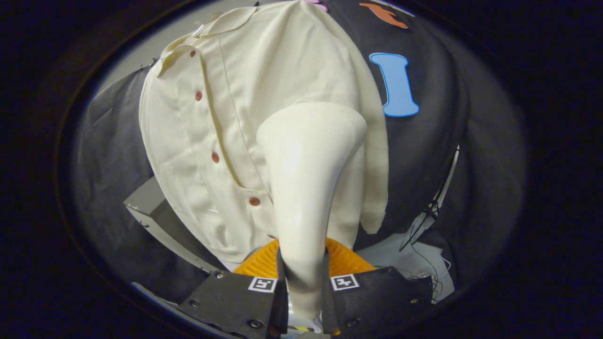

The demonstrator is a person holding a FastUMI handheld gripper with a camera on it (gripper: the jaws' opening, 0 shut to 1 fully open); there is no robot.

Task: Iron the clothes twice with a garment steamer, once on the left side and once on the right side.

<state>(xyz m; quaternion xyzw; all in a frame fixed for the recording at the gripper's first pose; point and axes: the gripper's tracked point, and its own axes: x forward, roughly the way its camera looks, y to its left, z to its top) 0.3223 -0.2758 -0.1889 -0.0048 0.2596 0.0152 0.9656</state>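
Note:
A cream garment steamer [308, 188] rises from between my fingers, its narrow handle clamped by both of them and its wide head up ahead. My gripper [302, 278] is shut on that handle. The head rests against or very near a cream button-up shirt [221, 117] that hangs in front of the dark booth wall. Several reddish-brown buttons [215, 157] run down the shirt's placket, to the left of the steamer head. The head covers the shirt's right half, beside the right sleeve [374, 188], which hangs down past it.
A grey box-like edge [155, 212] juts out below the shirt's left hem. Thin black cables [424, 226] and a pale surface [405, 259] lie to the right of my fingers. Black cloth surrounds the shirt on both sides.

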